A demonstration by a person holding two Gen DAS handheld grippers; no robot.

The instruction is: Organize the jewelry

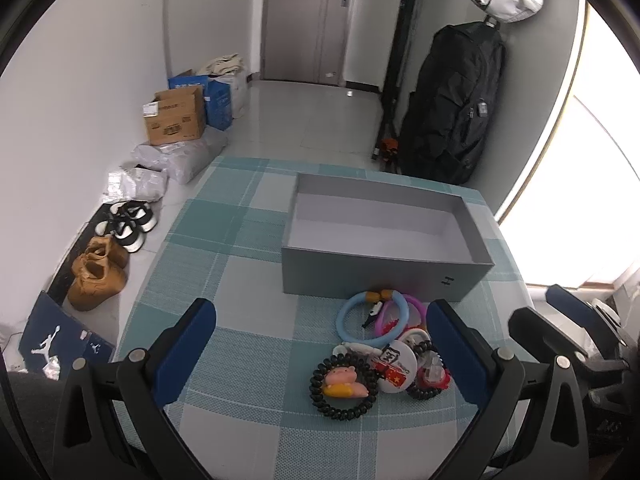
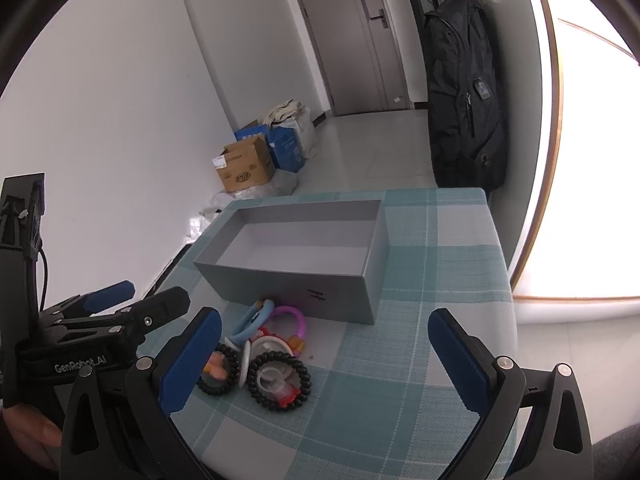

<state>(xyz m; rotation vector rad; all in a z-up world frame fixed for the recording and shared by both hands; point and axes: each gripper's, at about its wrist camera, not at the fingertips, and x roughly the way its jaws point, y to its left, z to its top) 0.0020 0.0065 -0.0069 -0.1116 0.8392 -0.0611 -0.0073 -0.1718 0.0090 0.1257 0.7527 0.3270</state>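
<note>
An empty grey open box (image 1: 384, 276) (image 2: 296, 284) stands on the checked tablecloth. In front of it lies a pile of jewelry: a black spiral band with a pink pig charm (image 1: 344, 386), a white badge (image 1: 394, 364), a second black spiral band (image 2: 278, 380), a blue ring (image 1: 352, 316) and a purple ring (image 2: 290, 320). My left gripper (image 1: 320, 344) is open, above the table, with the pile between its fingers toward the right one. My right gripper (image 2: 324, 354) is open, empty, with the pile by its left finger (image 2: 192, 356).
The table (image 1: 224, 264) stands near a white wall. On the floor to the left are shoes (image 1: 100, 272), cardboard boxes (image 1: 176, 116) and bags. A black backpack (image 1: 452, 108) hangs behind the table's far right. A bright window is at the right.
</note>
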